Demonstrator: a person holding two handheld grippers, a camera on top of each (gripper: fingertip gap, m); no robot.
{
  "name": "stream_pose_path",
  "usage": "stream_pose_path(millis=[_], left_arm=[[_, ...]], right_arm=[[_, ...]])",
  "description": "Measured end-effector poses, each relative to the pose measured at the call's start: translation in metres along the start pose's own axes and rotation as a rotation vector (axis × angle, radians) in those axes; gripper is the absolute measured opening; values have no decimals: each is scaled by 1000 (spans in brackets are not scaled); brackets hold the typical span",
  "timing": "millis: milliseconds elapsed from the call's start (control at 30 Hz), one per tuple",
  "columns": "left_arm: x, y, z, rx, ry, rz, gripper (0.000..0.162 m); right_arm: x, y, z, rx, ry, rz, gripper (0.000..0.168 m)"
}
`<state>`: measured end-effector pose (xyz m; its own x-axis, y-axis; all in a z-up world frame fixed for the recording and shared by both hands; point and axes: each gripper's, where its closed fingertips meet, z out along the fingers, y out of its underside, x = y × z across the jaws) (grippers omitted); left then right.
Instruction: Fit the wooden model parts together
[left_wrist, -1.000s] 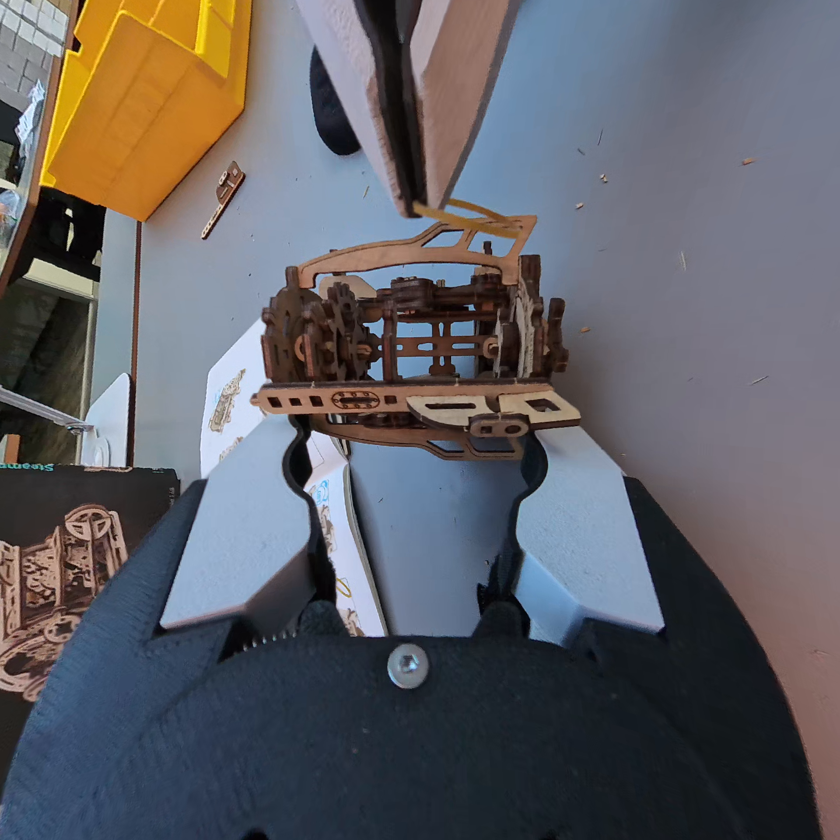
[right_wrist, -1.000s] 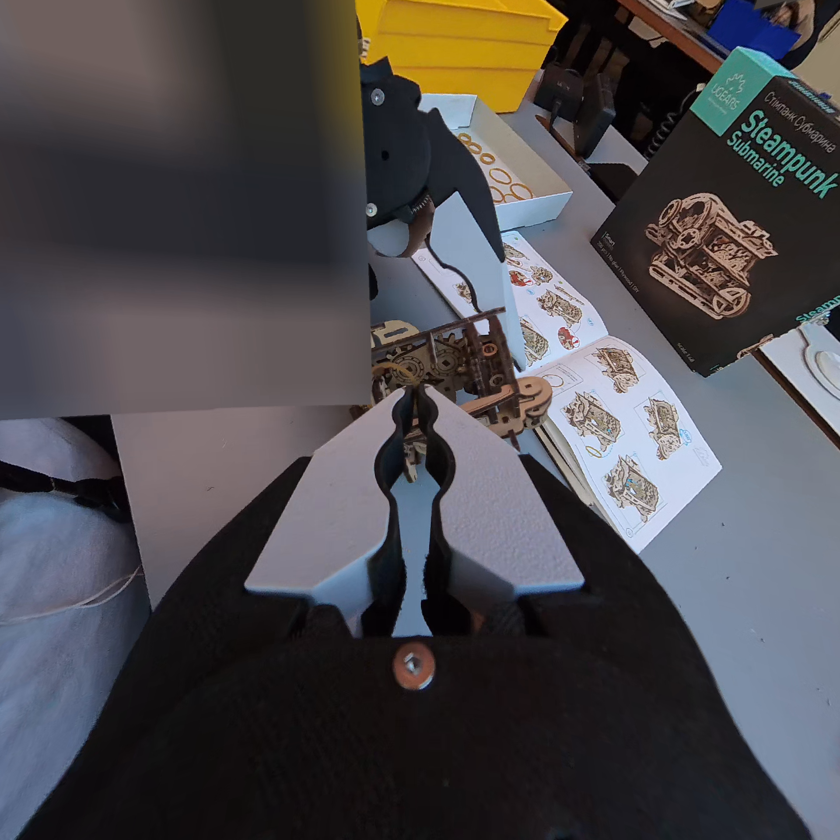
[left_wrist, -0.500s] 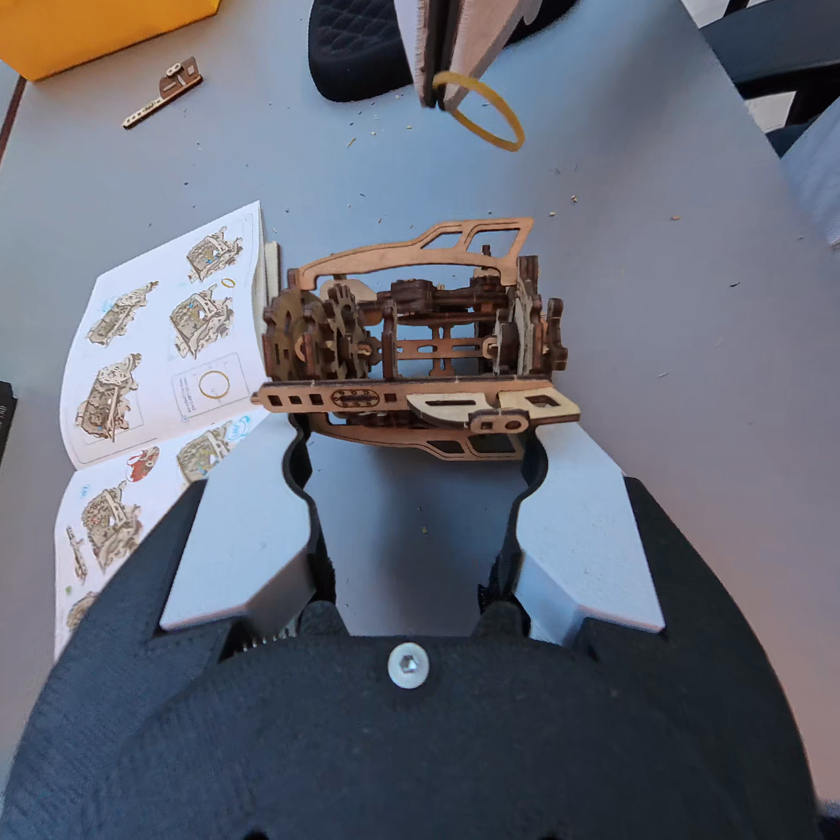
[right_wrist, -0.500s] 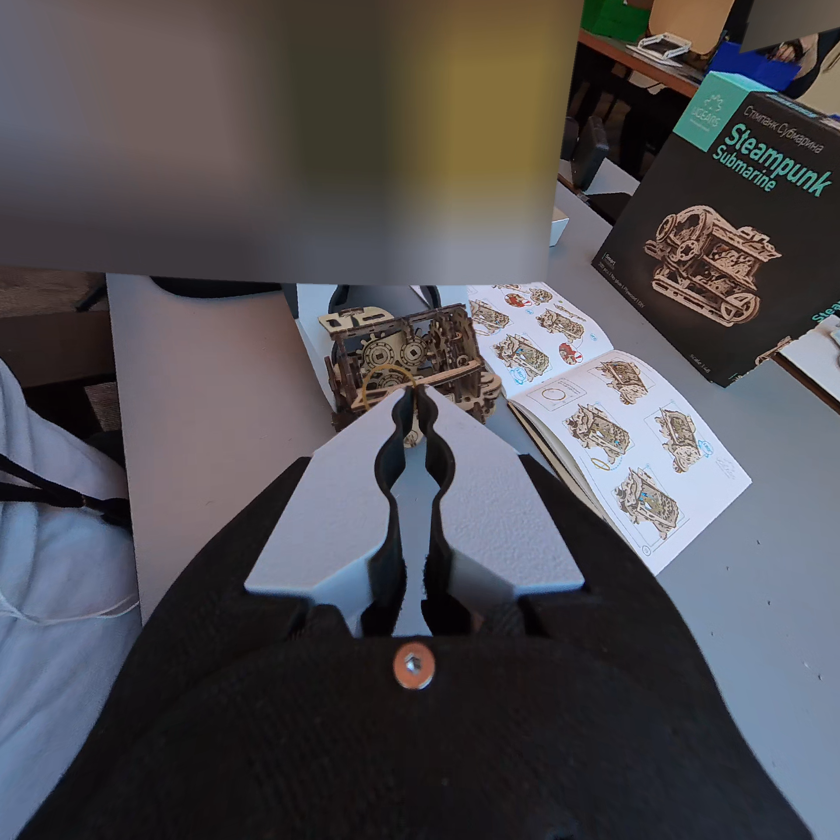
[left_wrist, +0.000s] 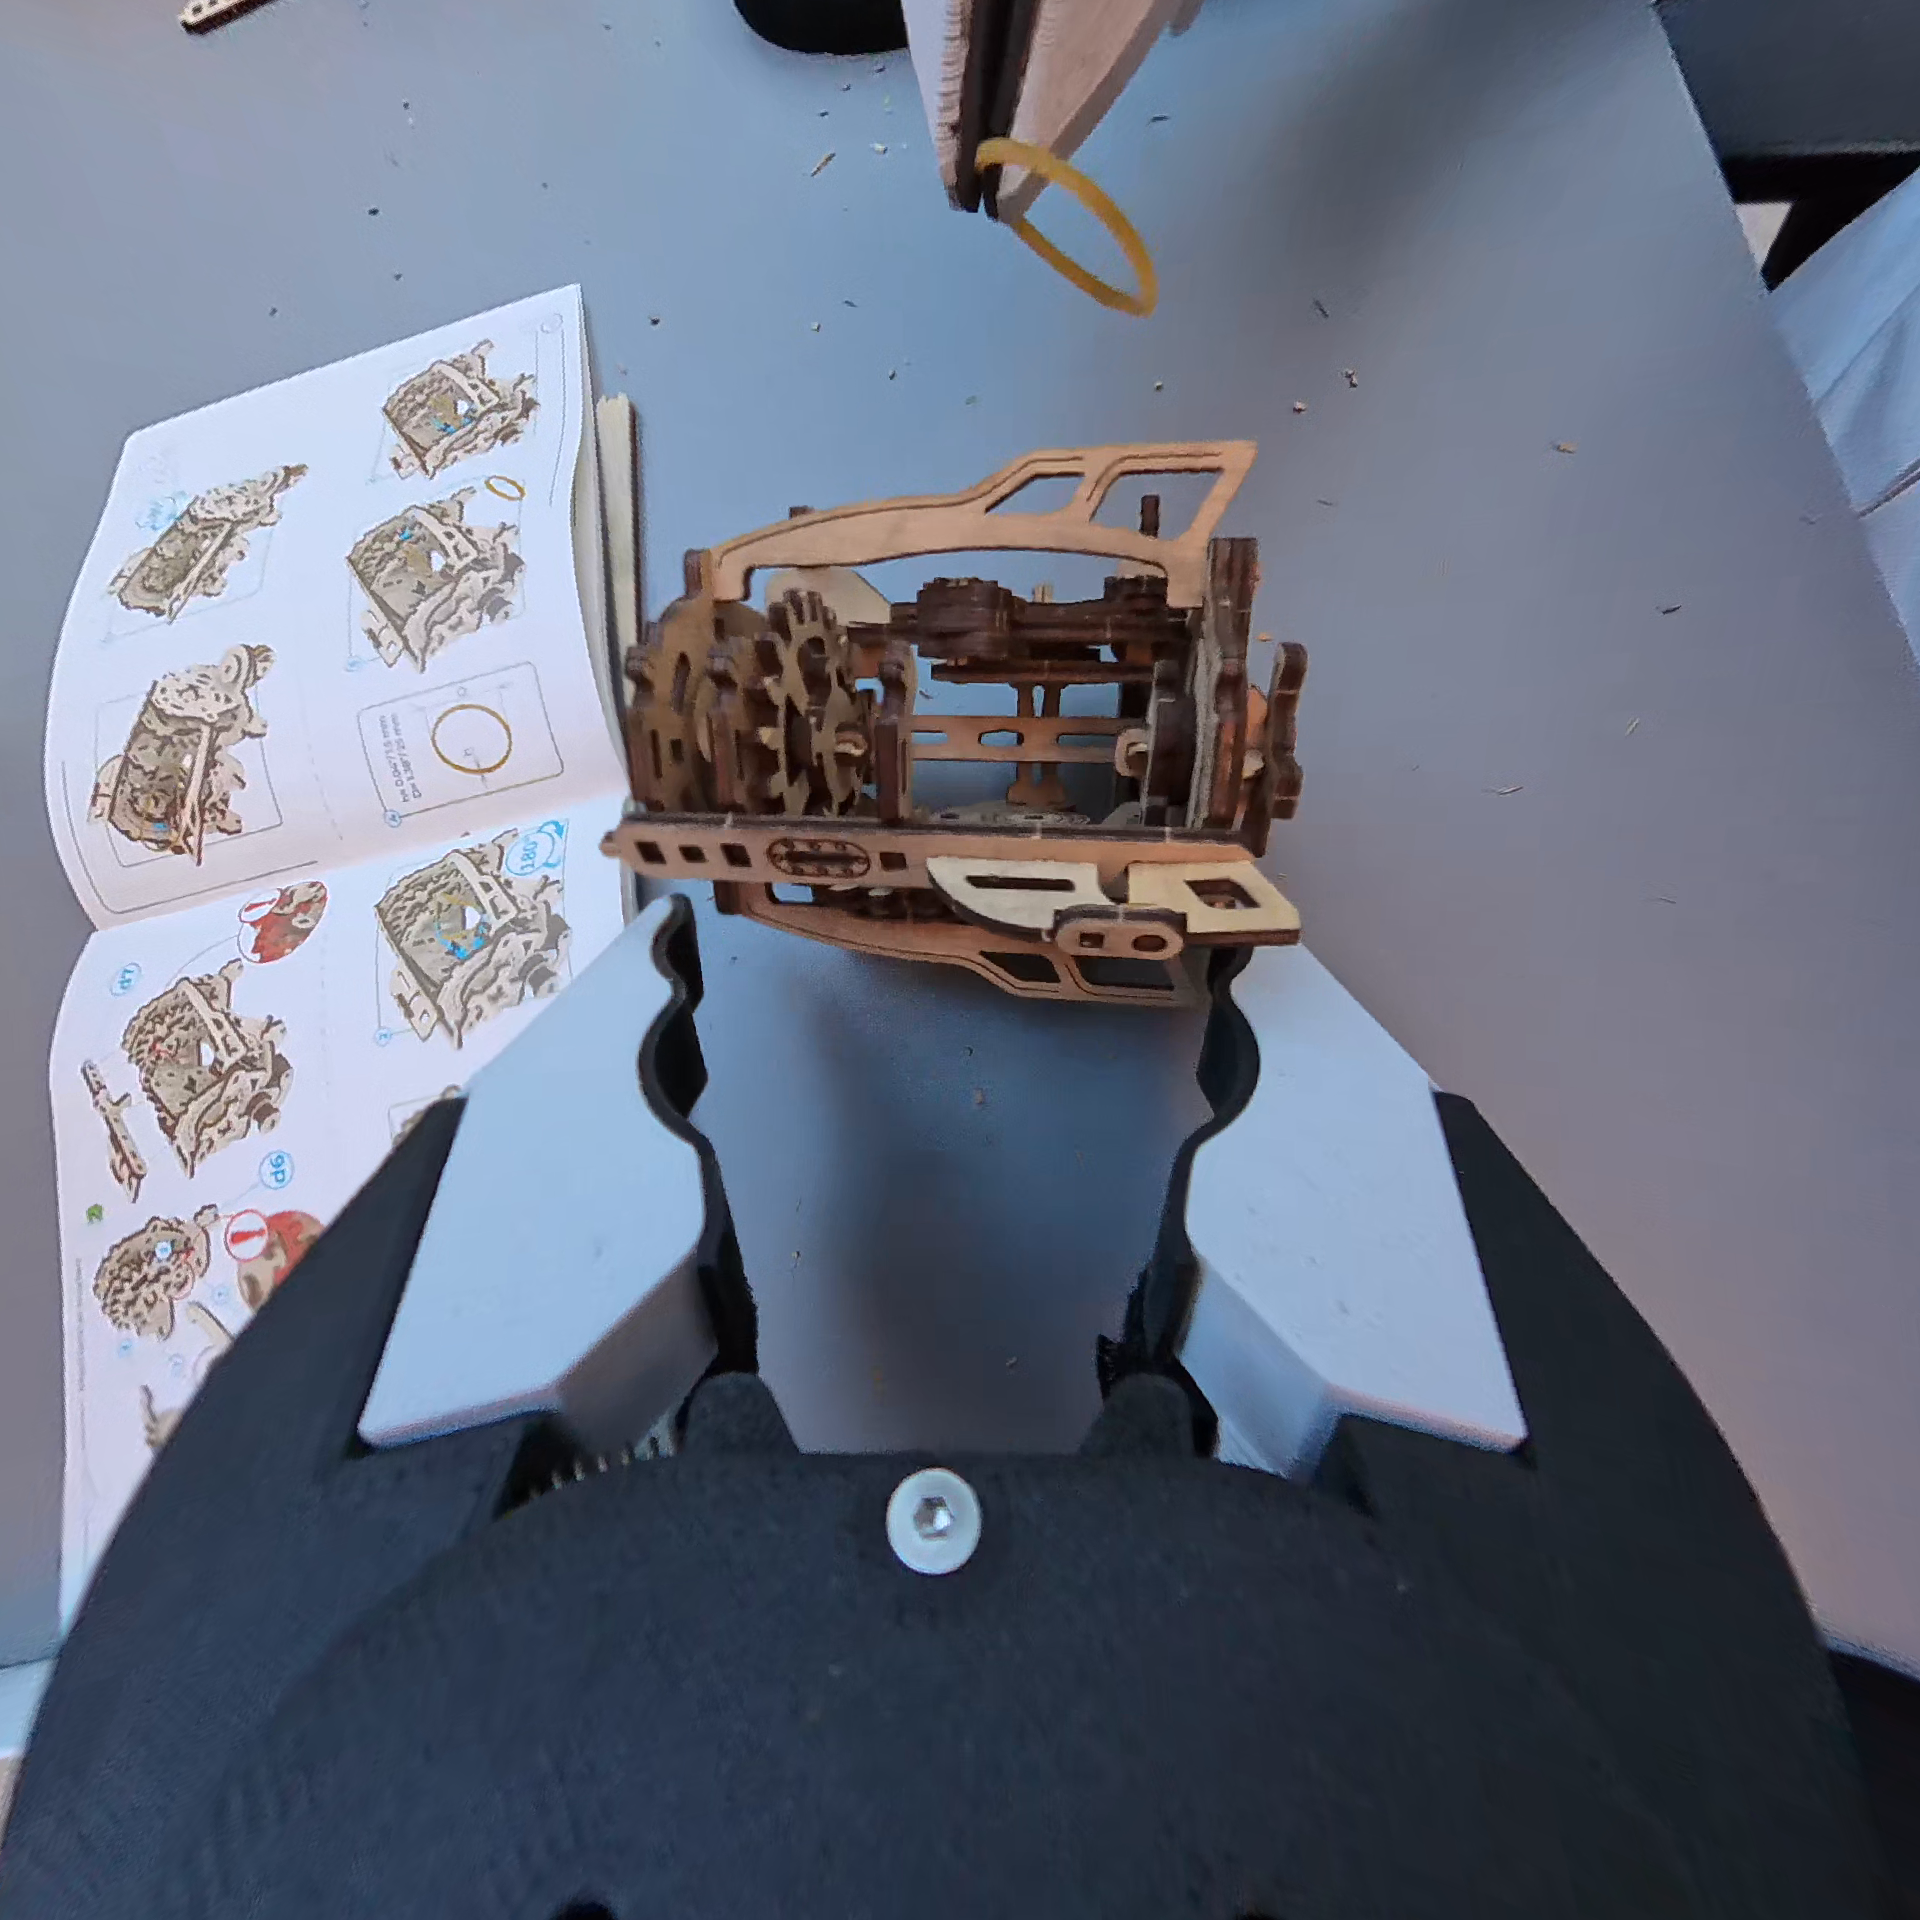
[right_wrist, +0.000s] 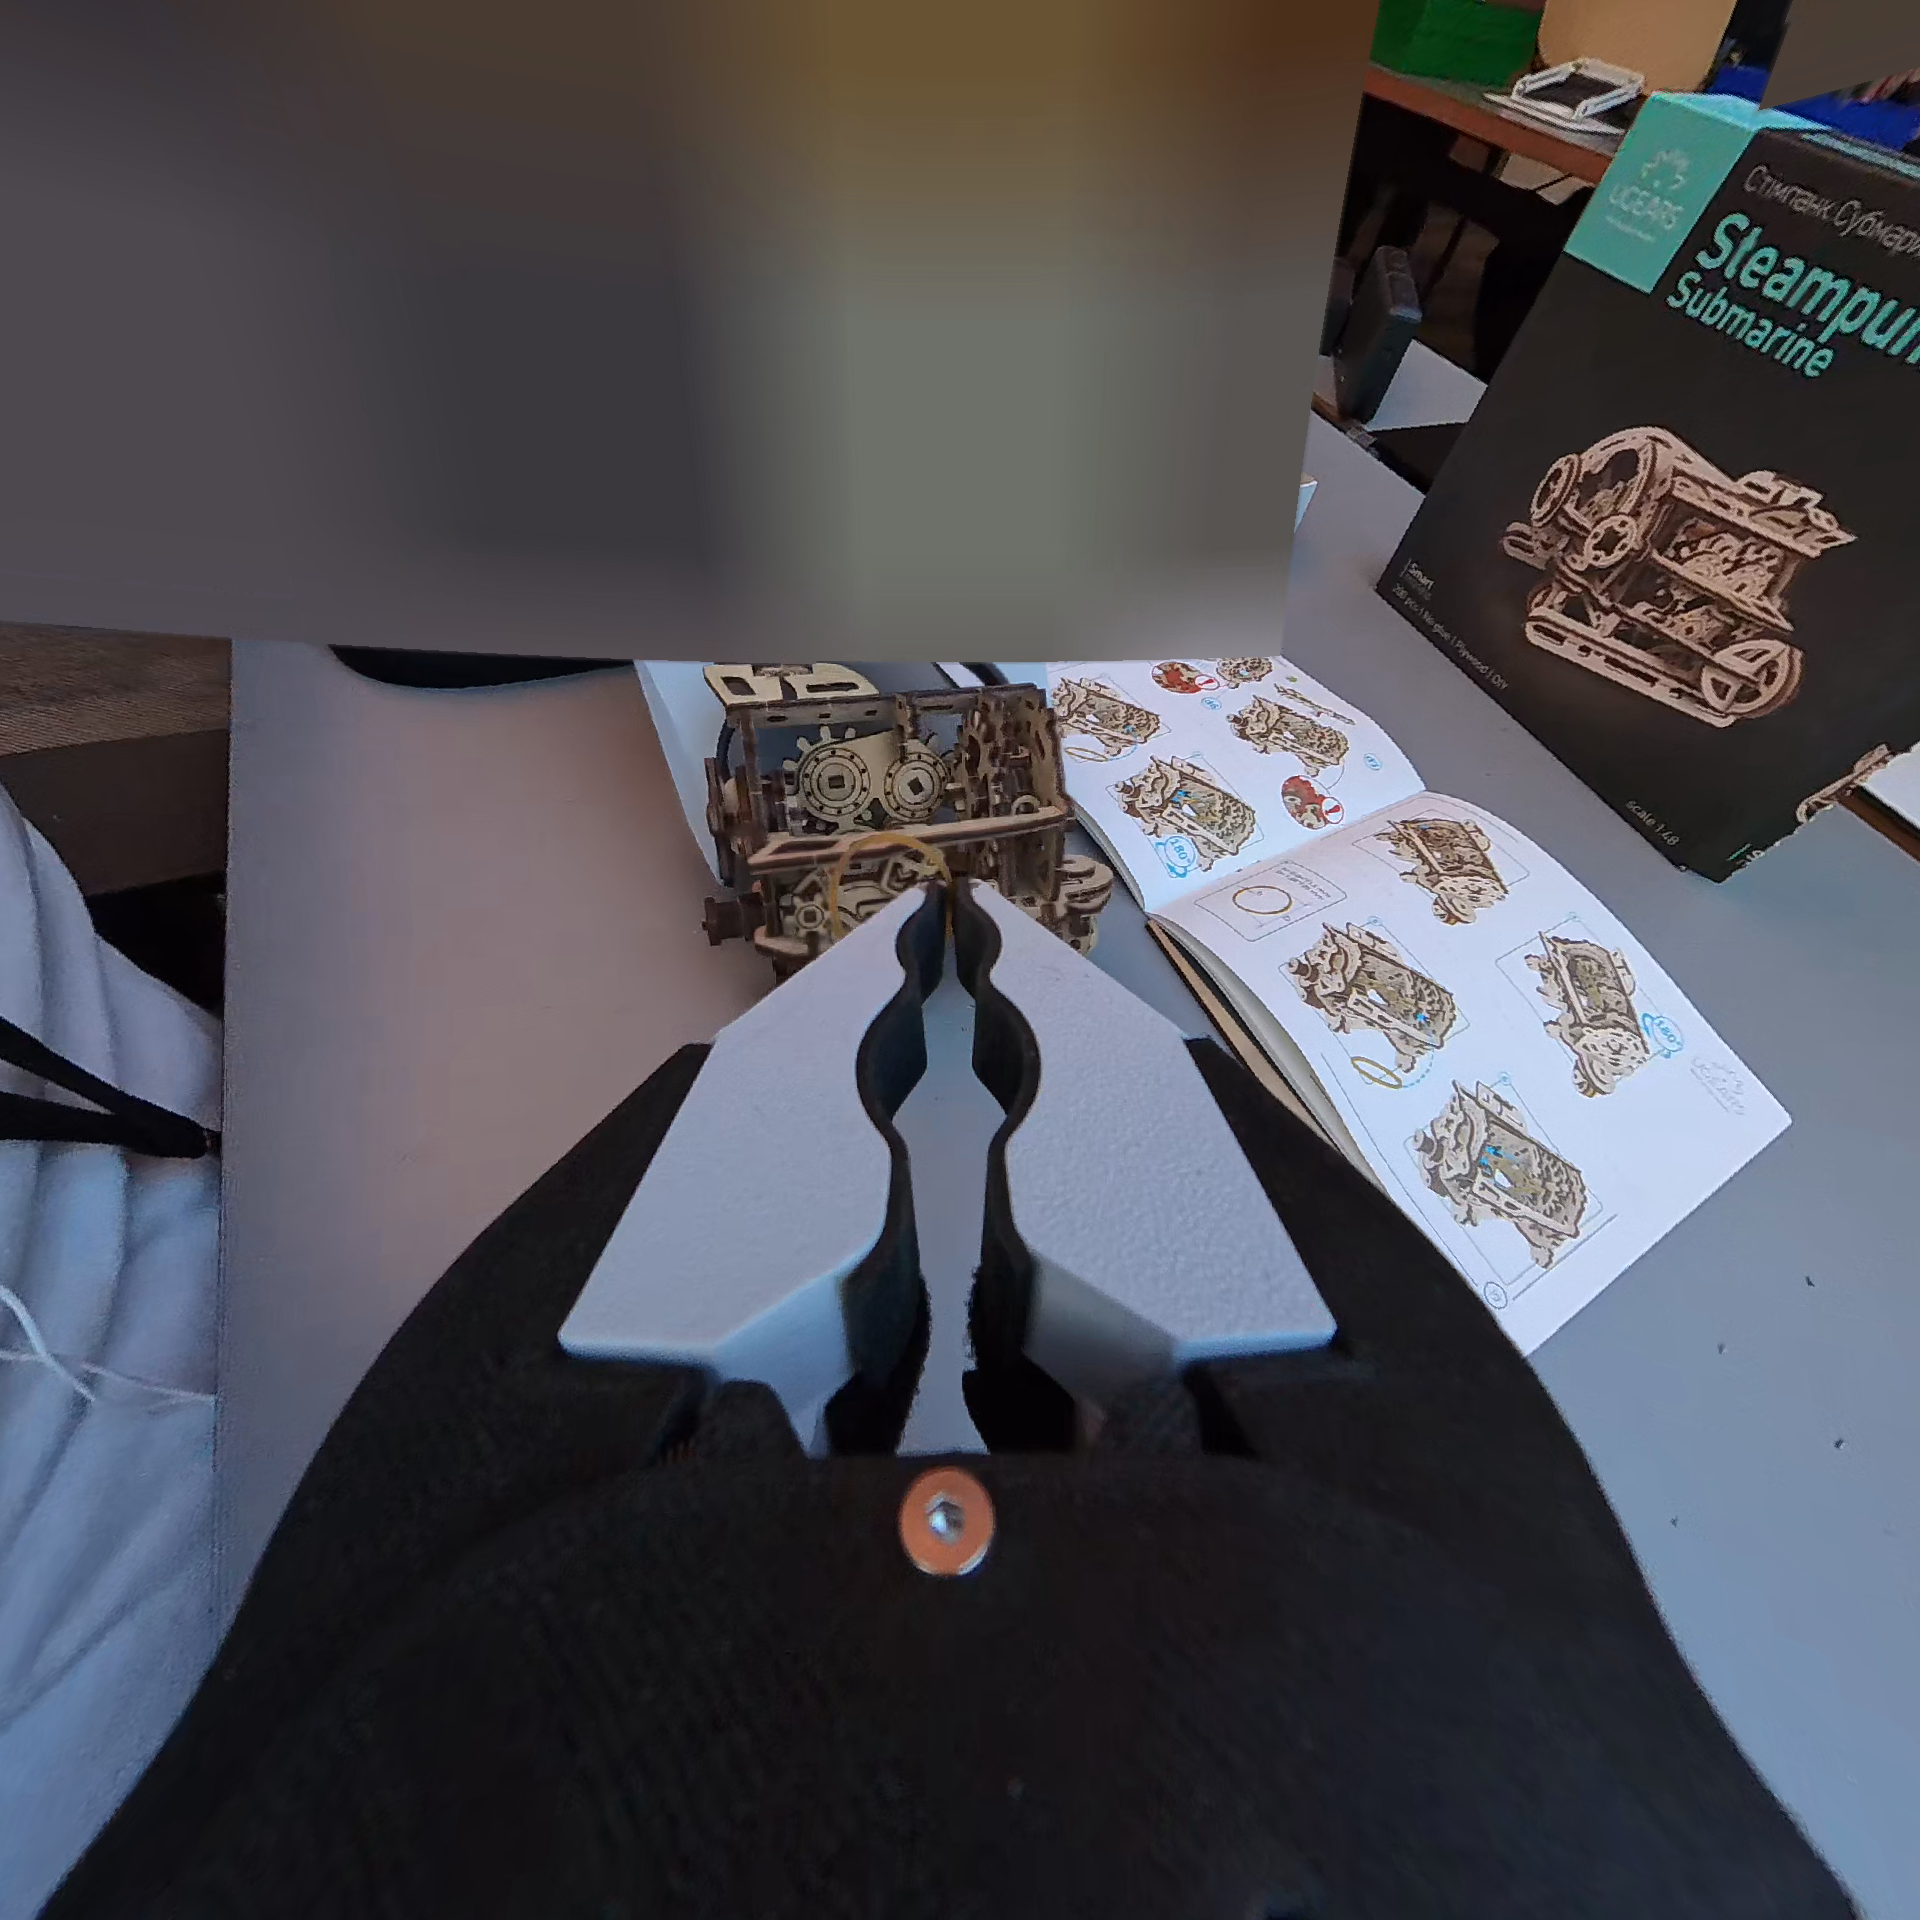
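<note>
The wooden model (left_wrist: 935, 727), a gear-filled frame, sits between the fingertips of my left gripper (left_wrist: 951, 940), whose jaws stand wide and grip its lower rail just above the grey table. In the right wrist view the model (right_wrist: 894, 800) stands beyond my right gripper (right_wrist: 948, 896), which is shut on a yellow rubber band (right_wrist: 894, 862) hanging in front of the model. In the left wrist view the right gripper (left_wrist: 982, 197) hovers beyond the model, apart from it, with the rubber band (left_wrist: 1081, 229) dangling from its tips.
An open instruction booklet (left_wrist: 312, 727) lies left of the model; it also shows in the right wrist view (right_wrist: 1455, 987). A dark kit box (right_wrist: 1714, 468) stands at the far right. The grey table (left_wrist: 1558, 831) is strewn with wood crumbs. Across from one pair of fingers to the other is roughly 10 cm.
My right gripper has drawn back from the model with the rubber band. My left gripper has swung with the model, so the booklet replaces the yellow bin in view.
</note>
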<state>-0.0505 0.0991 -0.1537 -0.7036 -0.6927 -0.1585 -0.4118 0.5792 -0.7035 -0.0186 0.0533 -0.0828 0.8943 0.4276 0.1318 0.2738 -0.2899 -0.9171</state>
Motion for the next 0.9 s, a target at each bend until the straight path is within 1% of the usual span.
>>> stream_pose_path(millis=[33,167,267,333,400,500,567,700,767,900], left_arm=[[-1,1,-2,1,1,-20,99],[-4,6,-10,17,-8,-100,100],[-4,10,-17,16,-31,-162,101],[-3,13,-22,10,-53,-199,102],[-1,16,-26,-1,-86,-221,102],[1,14,-32,3,-137,-262,102],[1,9,-35,26,-165,-294,101],[3,3,-37,55,-220,-339,98],[3,3,-39,69,-246,-356,96],[4,1,-43,101,-281,-400,89]], right_arm=[[1,0,0,3,-4,5,0],[10,0,-2,21,-18,38,0],[22,-2,-6,20,-31,105,0],[38,-1,-9,-21,-14,144,0],[62,-1,-12,-91,46,163,0],[103,-2,-19,-236,180,152,0],[123,4,-23,-380,249,135,1],[135,19,-23,-691,280,117,0],[136,19,-23,-808,308,46,0],[118,16,-23,-999,290,-45,1]])
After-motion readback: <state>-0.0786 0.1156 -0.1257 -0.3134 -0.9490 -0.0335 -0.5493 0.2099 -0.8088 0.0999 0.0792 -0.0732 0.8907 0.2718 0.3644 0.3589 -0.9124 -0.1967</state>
